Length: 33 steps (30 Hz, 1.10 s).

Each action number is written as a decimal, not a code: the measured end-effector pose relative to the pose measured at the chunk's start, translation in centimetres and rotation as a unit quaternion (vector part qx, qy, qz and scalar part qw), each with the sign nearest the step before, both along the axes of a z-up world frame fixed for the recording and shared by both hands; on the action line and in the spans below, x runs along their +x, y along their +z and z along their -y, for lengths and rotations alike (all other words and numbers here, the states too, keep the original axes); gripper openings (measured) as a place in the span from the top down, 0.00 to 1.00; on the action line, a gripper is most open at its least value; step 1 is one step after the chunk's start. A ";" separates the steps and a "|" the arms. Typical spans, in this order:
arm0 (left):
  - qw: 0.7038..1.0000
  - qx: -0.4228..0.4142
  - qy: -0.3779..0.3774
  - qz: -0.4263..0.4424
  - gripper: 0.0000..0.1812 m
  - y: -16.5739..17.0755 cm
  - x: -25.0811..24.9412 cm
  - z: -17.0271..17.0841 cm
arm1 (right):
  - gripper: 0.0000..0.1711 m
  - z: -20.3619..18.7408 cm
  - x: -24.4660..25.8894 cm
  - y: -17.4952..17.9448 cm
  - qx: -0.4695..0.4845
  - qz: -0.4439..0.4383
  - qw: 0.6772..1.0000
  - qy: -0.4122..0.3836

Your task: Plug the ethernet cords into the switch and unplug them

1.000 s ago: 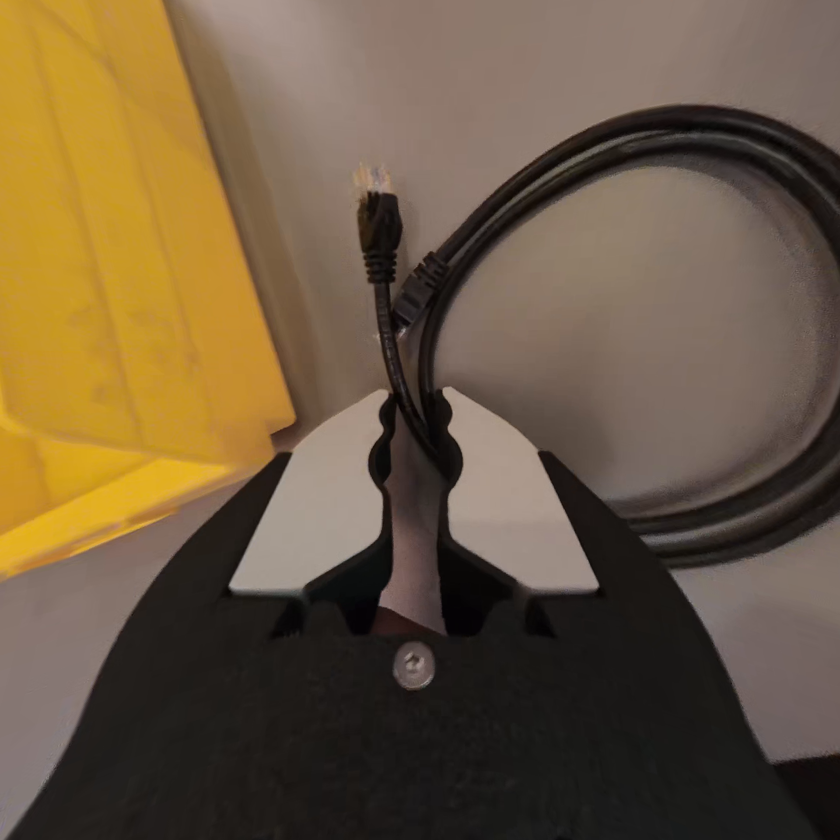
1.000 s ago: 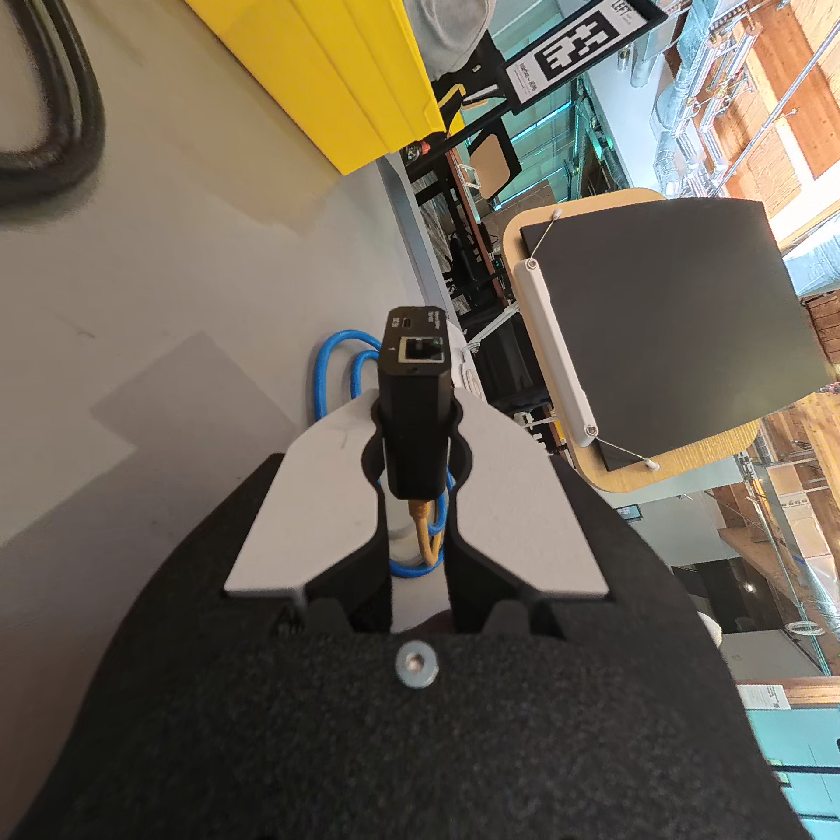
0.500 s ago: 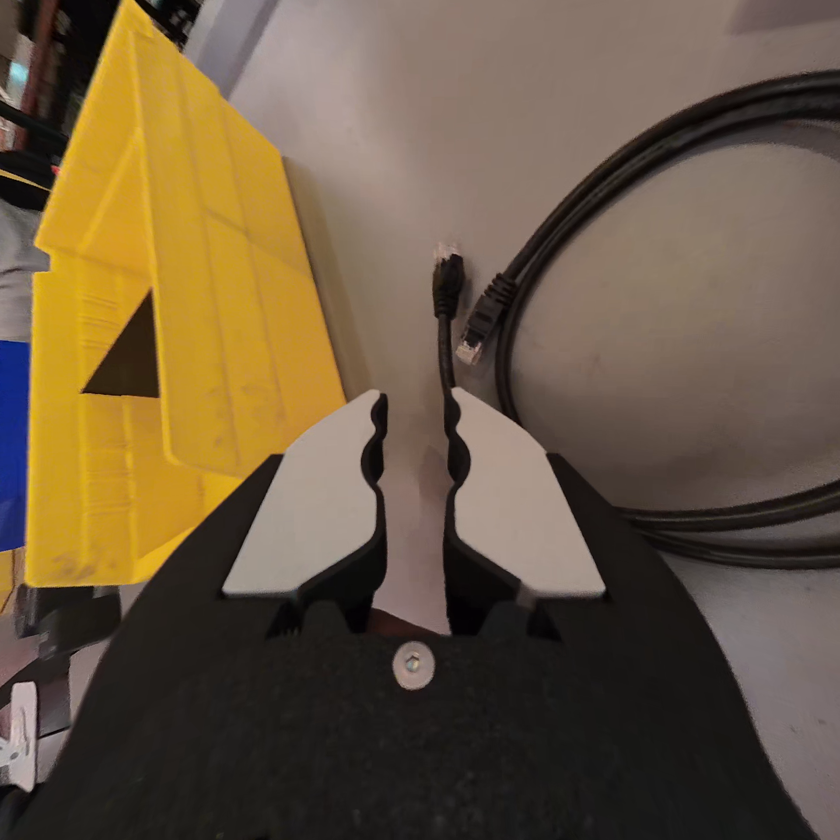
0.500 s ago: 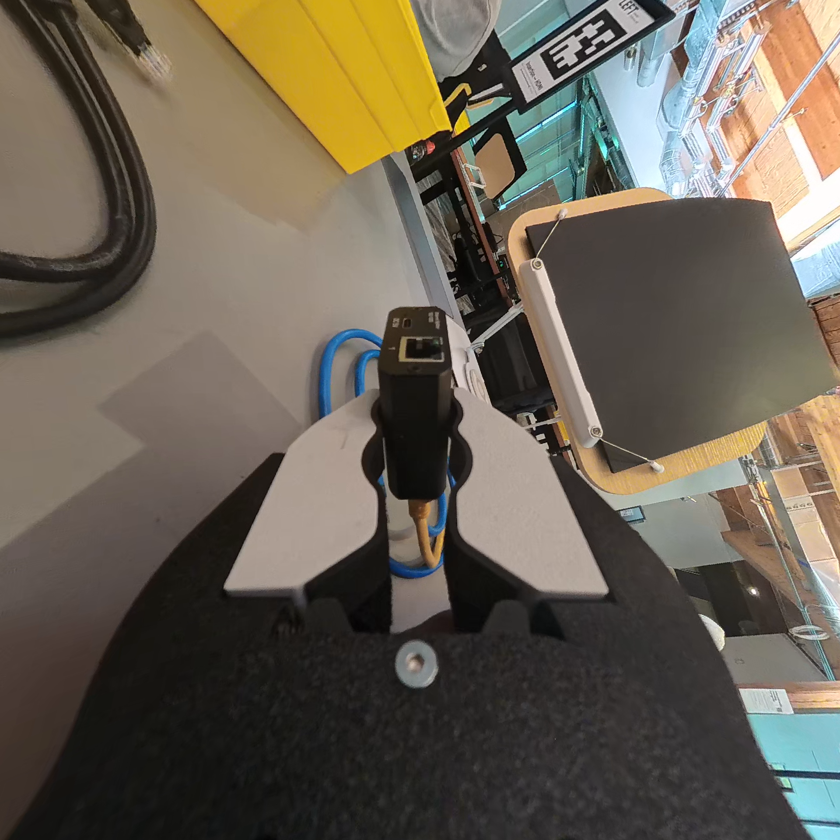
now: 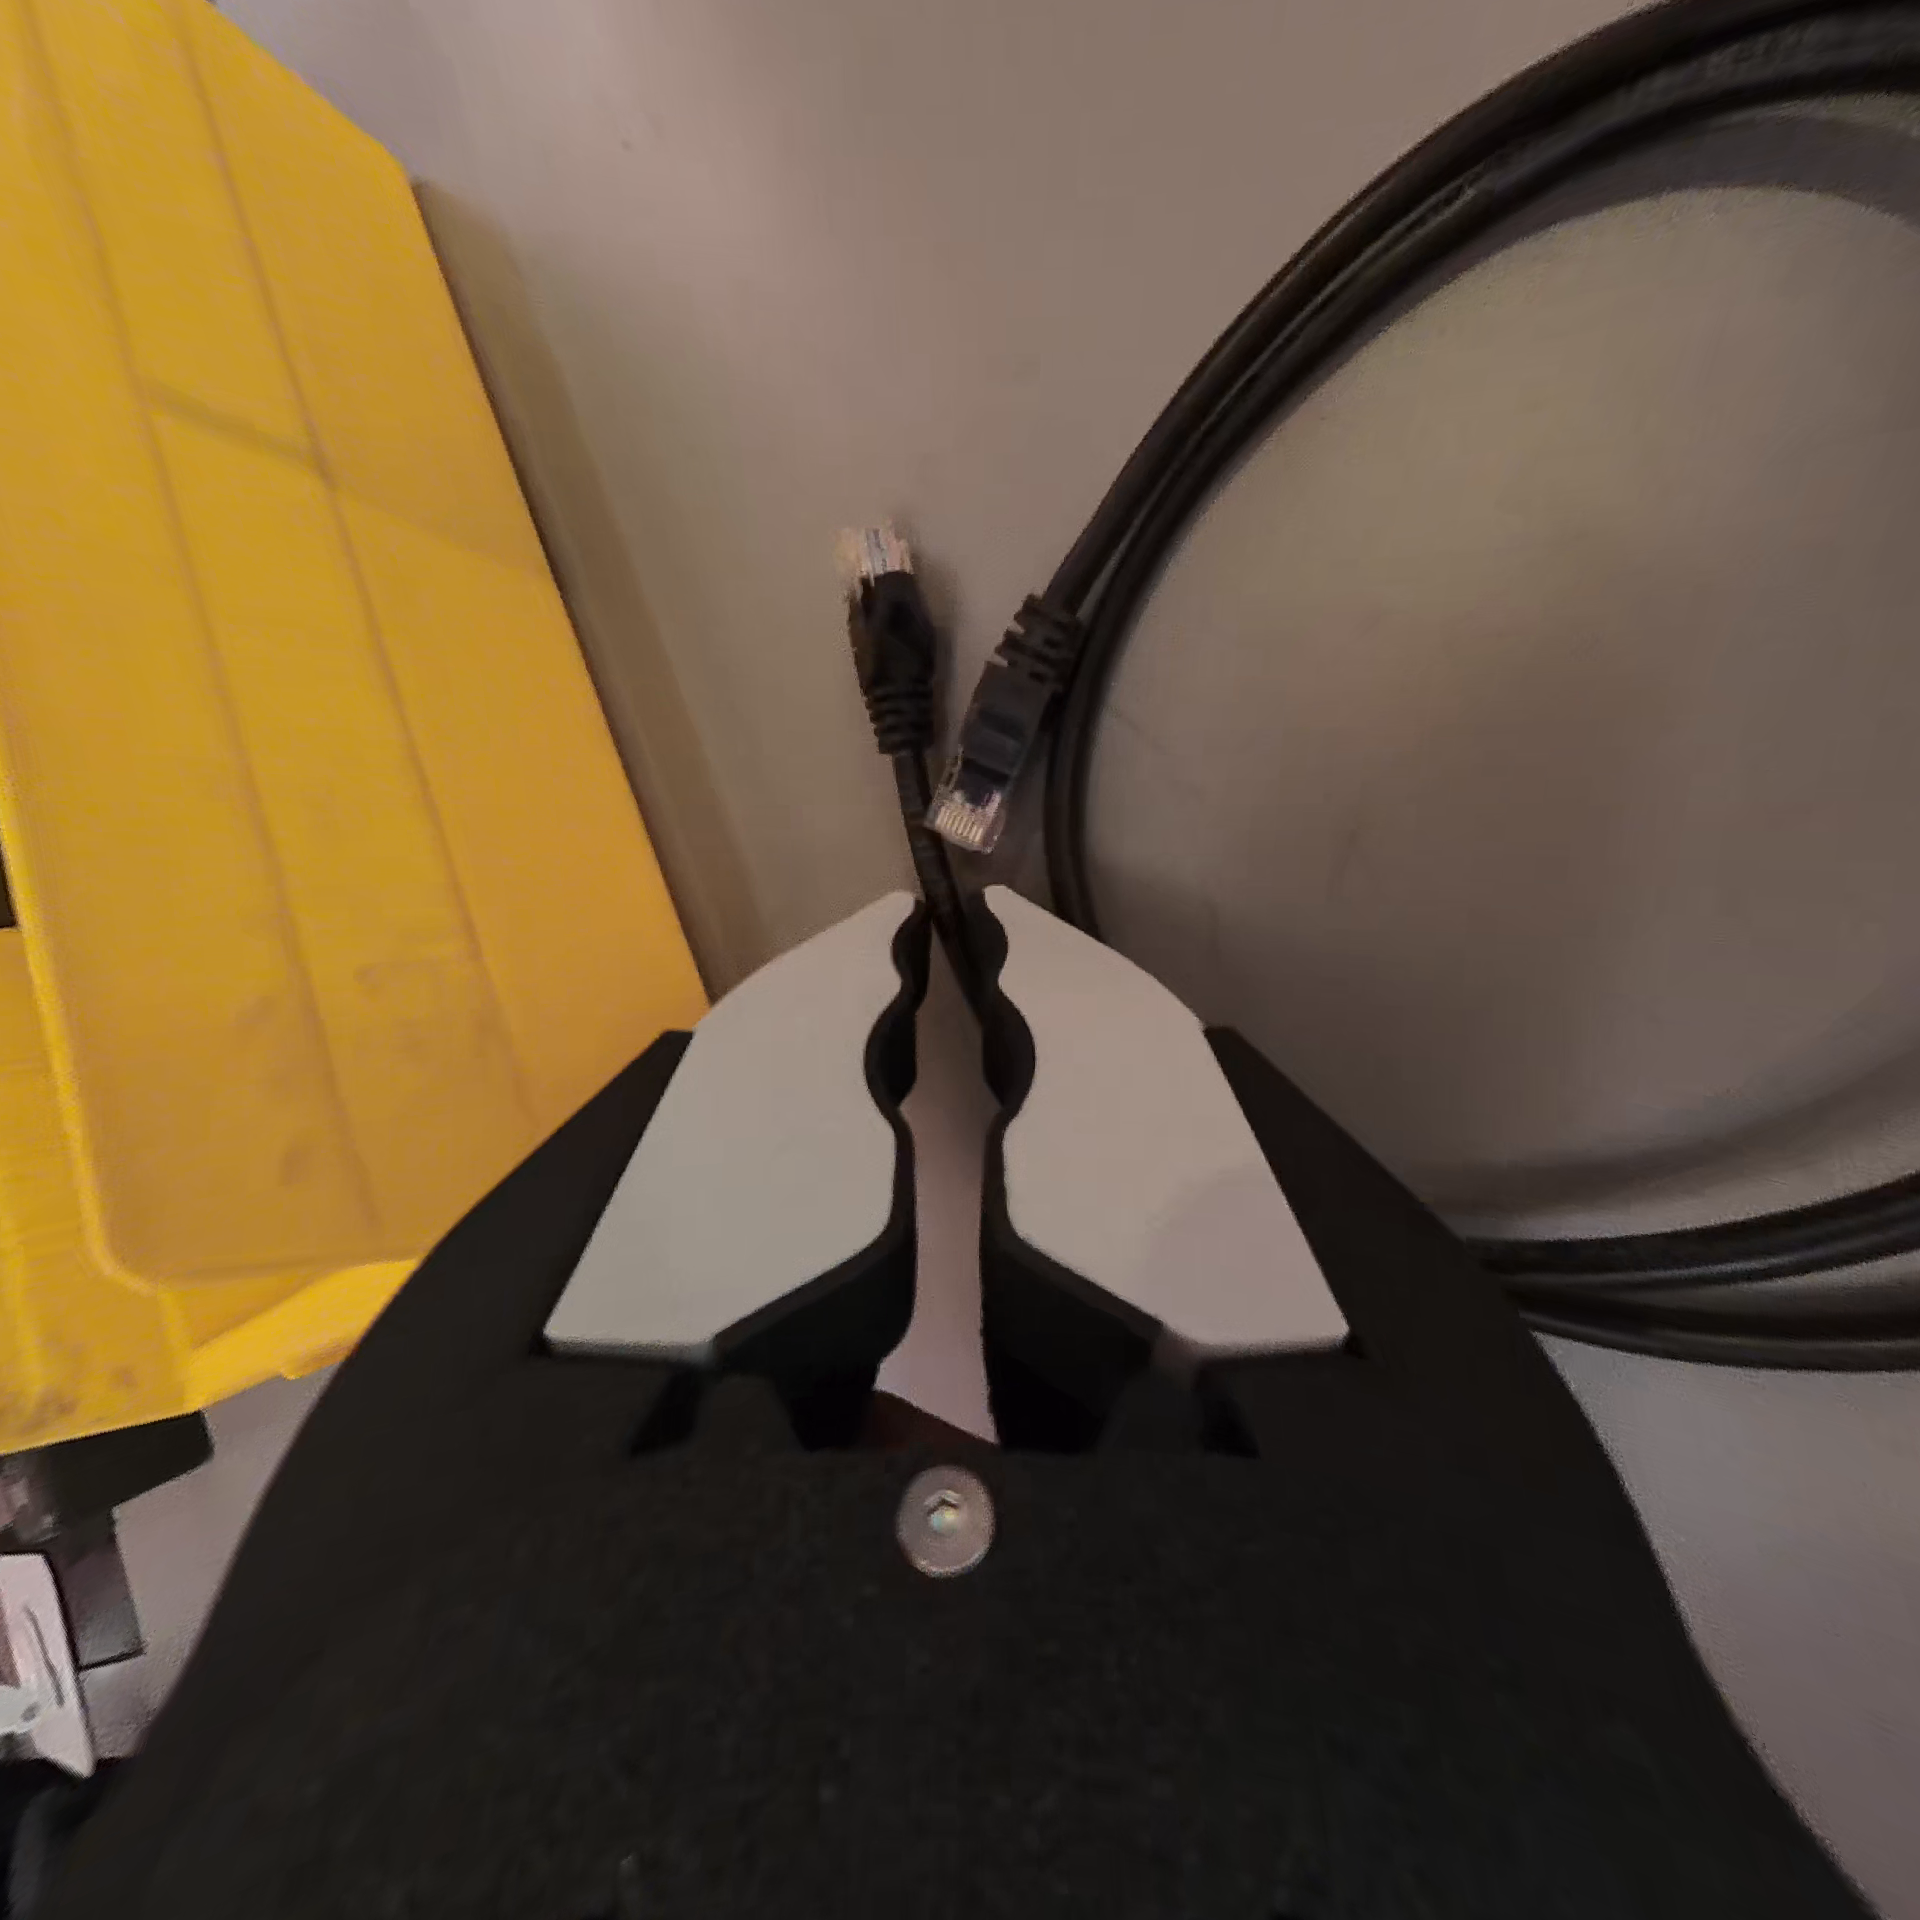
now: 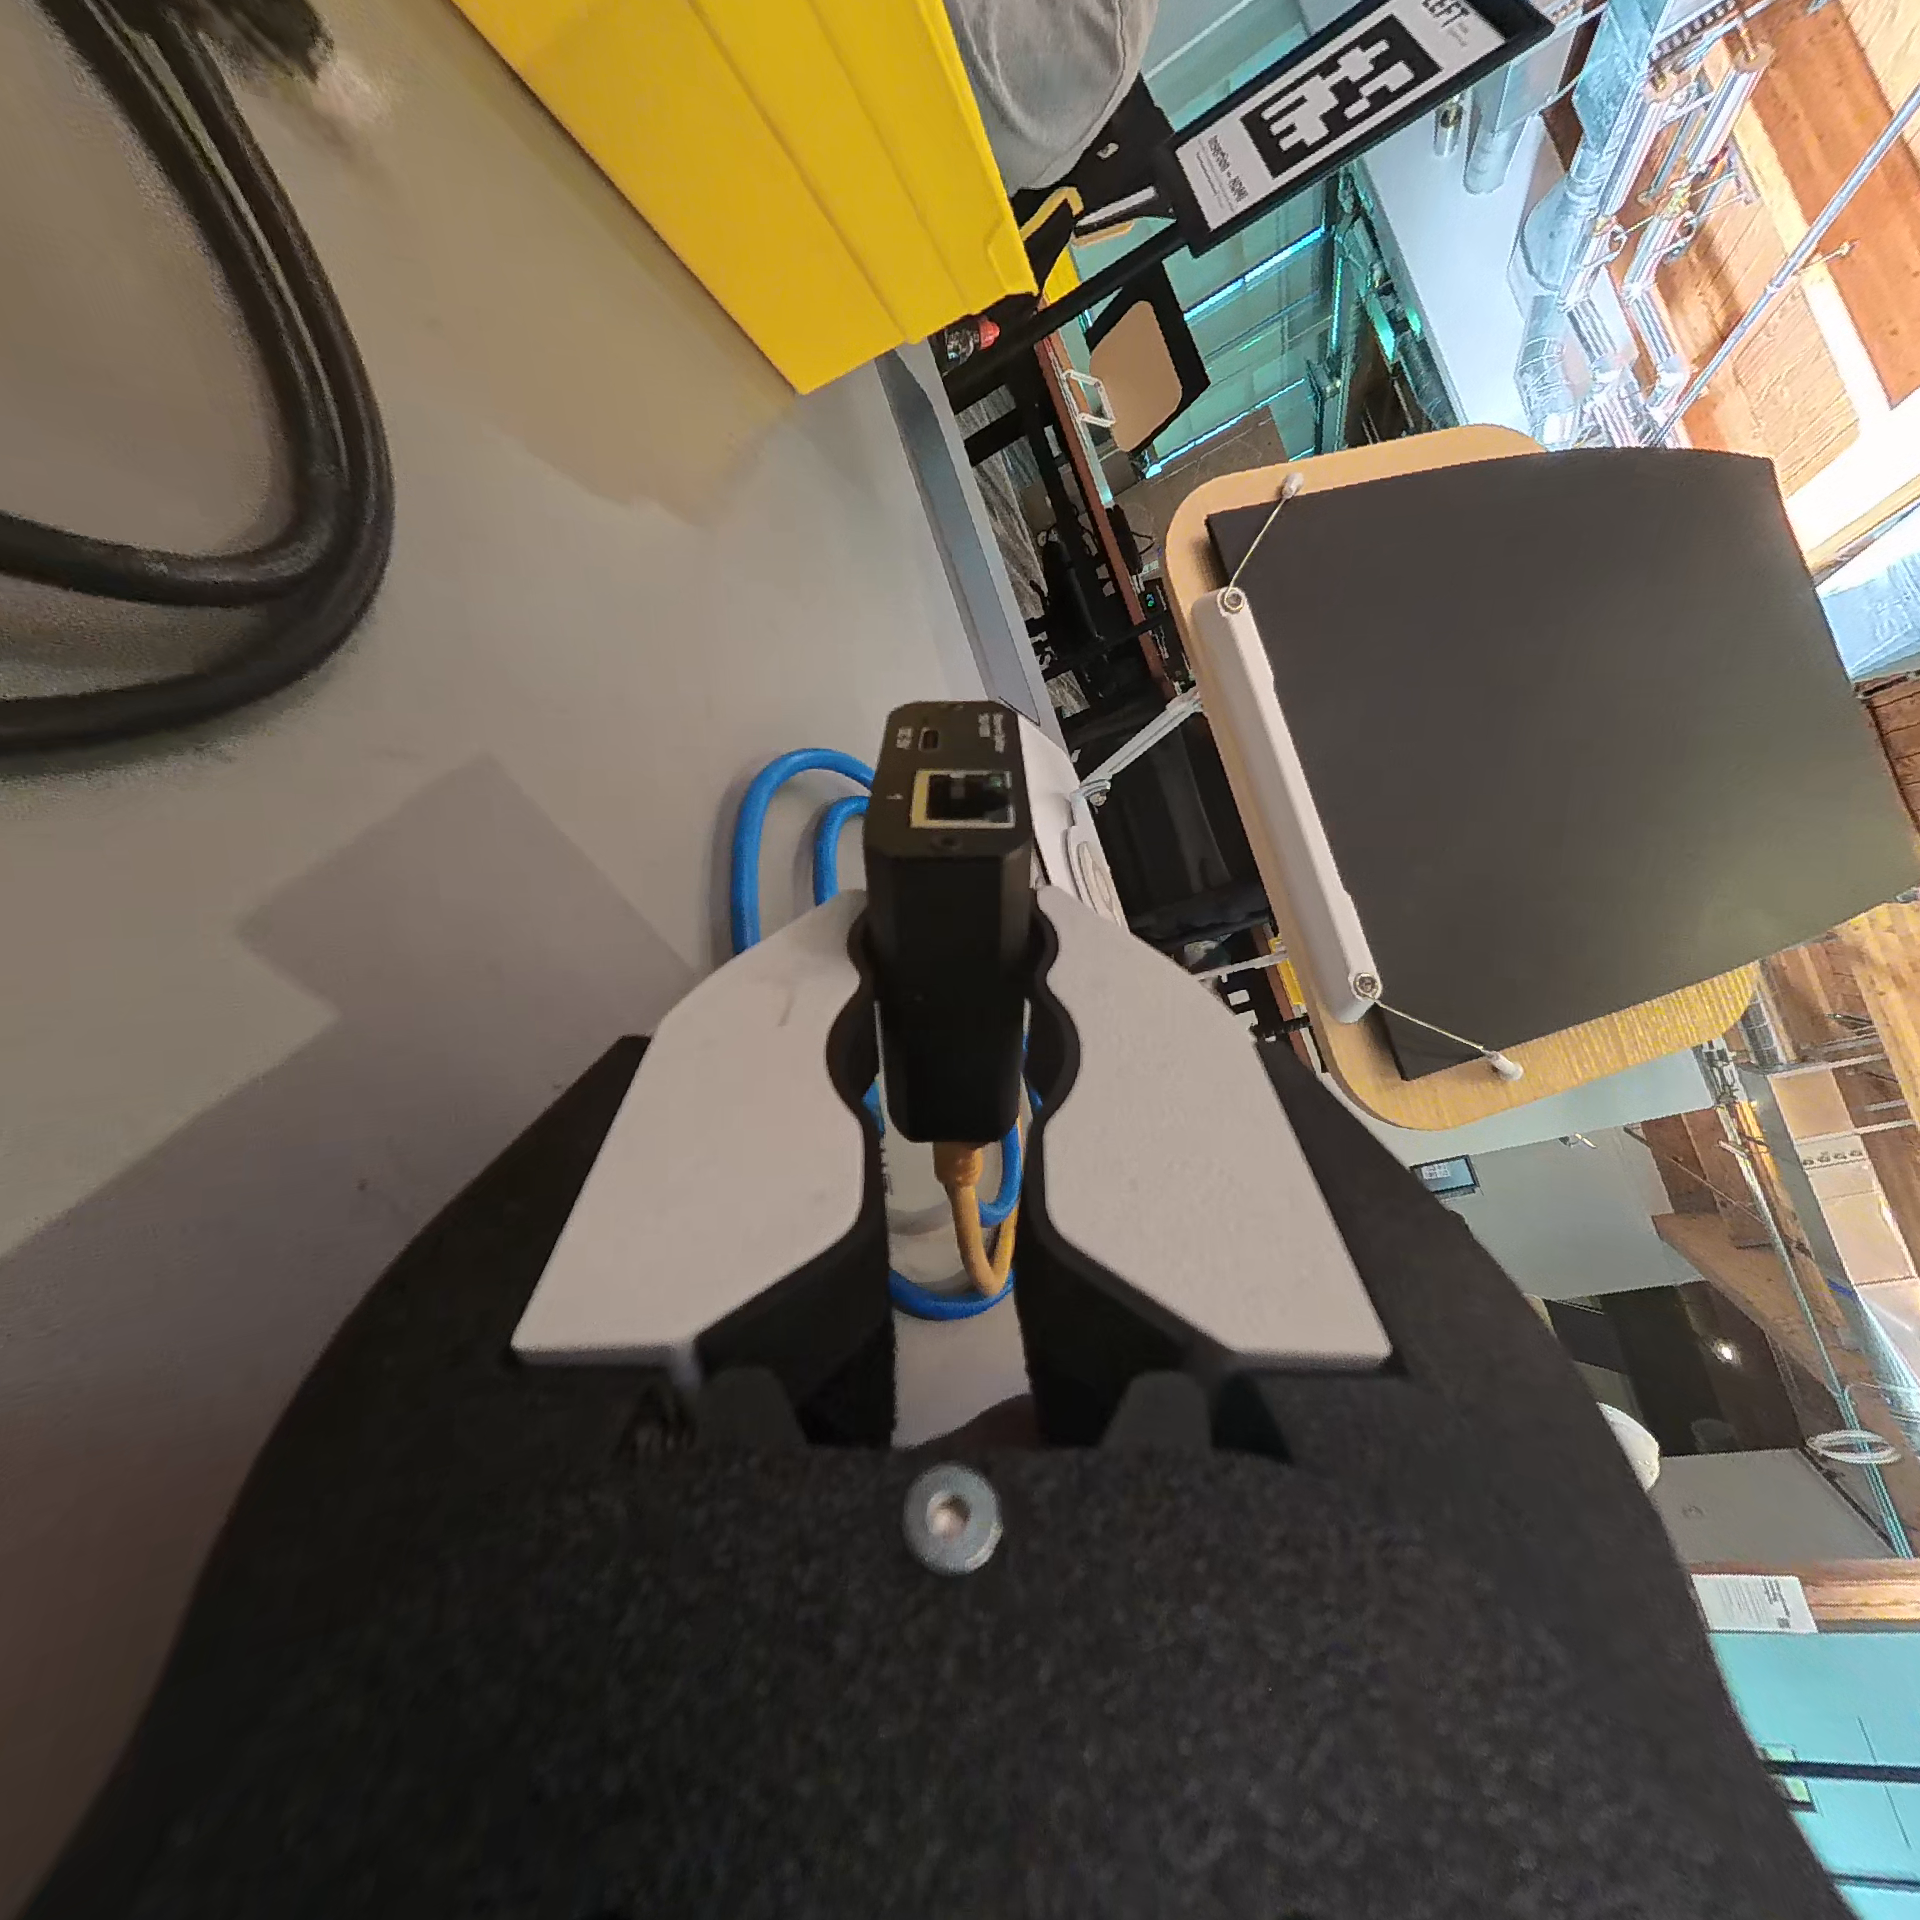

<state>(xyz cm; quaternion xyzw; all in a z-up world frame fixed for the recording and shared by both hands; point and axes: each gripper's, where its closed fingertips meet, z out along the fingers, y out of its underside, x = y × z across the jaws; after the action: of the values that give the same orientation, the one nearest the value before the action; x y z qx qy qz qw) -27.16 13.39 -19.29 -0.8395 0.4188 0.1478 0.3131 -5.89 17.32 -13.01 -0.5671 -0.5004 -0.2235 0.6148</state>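
In the left wrist view my left gripper (image 5: 951, 899) is shut on a thin black ethernet cord (image 5: 920, 790), a short way behind its plug (image 5: 883, 592), which points away from me. The cord's second plug (image 5: 987, 748) lies just right of it on the grey table (image 5: 1455, 727). In the right wrist view my right gripper (image 6: 951, 925) is shut on a small black switch (image 6: 945, 894), held above the table. Its empty port (image 6: 961, 800) faces away from me. A yellow cord (image 6: 971, 1216) is plugged into its near end.
The black cord's coil (image 5: 1299, 312) lies to the right and also shows in the right wrist view (image 6: 312, 416). A yellow bin (image 5: 260, 623) stands close on the left. A blue cord (image 6: 769, 831) loops on the table under the switch, near the table edge. A black-padded chair (image 6: 1507, 727) stands beyond. Tip to tip, the grippers are about 25 centimetres apart.
My left jaws opened half a second ago, leaving the black cord beside the right finger. They have come together on it once more. The right gripper keeps its hold on the switch.
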 end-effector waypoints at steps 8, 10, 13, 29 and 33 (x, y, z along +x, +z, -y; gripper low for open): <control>0.997 -0.037 -0.035 0.057 0.97 0.7 -0.1 0.5 | 0.86 0.1 -0.1 0.3 0.008 0.000 1.000 0.002; 0.994 -0.044 -0.037 0.089 0.97 2.0 -0.1 0.7 | 0.86 0.1 -0.1 0.4 0.008 -0.002 1.000 0.003; 0.991 -0.030 -0.029 0.130 0.97 4.9 -0.6 0.3 | 0.86 0.1 -0.2 0.3 0.009 -0.002 1.000 0.004; 0.829 -0.306 -0.153 0.443 0.98 8.5 11.8 5.1 | 0.86 1.3 -1.0 3.1 0.134 0.028 0.990 0.016; 0.808 -0.337 -0.157 0.457 0.98 8.4 12.6 4.6 | 0.86 1.4 -1.1 3.2 0.144 0.037 0.989 0.016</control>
<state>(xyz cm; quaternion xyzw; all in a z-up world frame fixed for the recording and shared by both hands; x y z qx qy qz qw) -14.56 8.81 -10.88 -0.7854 0.3771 -0.4547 0.1849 -7.00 15.89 -9.82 -0.4559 -0.4944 -0.3048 0.6744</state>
